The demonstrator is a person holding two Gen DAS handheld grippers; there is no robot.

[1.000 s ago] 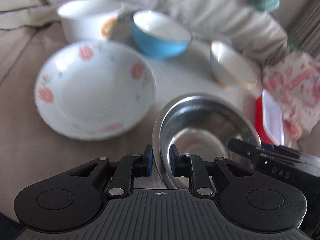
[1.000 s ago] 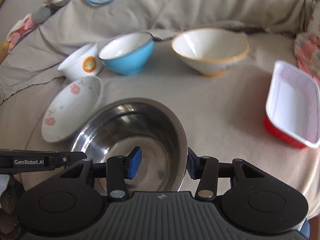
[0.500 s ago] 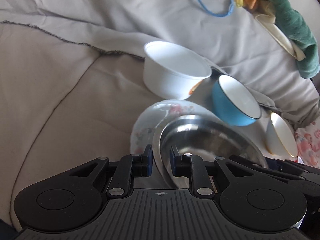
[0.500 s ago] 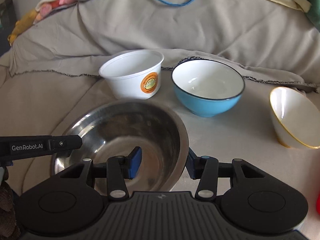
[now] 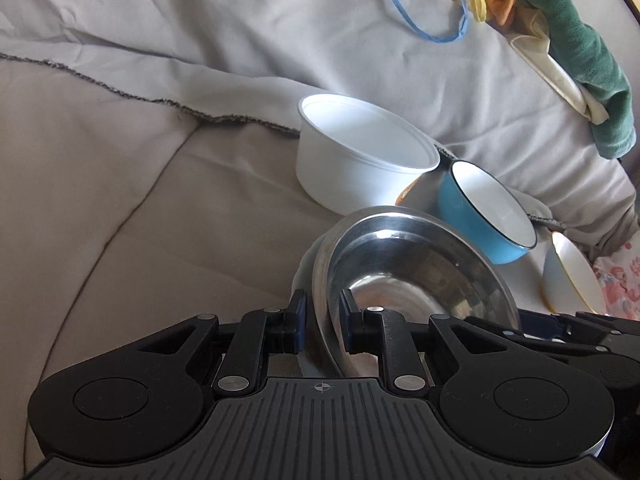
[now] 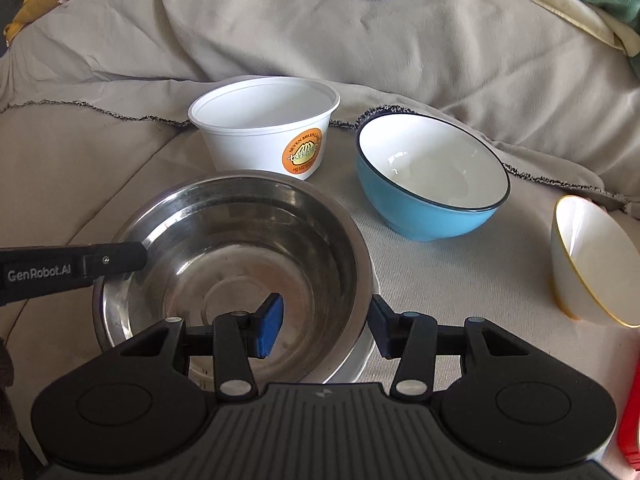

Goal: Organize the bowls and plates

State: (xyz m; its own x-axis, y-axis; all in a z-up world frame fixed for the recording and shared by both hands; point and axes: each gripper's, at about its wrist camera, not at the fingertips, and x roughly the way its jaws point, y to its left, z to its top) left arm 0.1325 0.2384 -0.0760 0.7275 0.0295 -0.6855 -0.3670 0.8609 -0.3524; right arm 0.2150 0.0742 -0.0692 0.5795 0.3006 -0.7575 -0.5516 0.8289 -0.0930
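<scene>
Steel bowl (image 6: 240,264) sits empty atop white plate (image 6: 360,364).

I see a shiny metal bowl (image 6: 240,248) with a few dull marks inside. The white tub (image 6: 266,132) looks like smooth plastic. The blue bowl (image 6: 432,184) is glossy. The grey cloth (image 6: 440,40) under them looks soft, matt and wrinkled.

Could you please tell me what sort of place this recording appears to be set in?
Probably a home living room or bedroom: the bowls sit on a cushioned seat under a beige cover, with a rumpled sheet and soft toys behind.
</scene>
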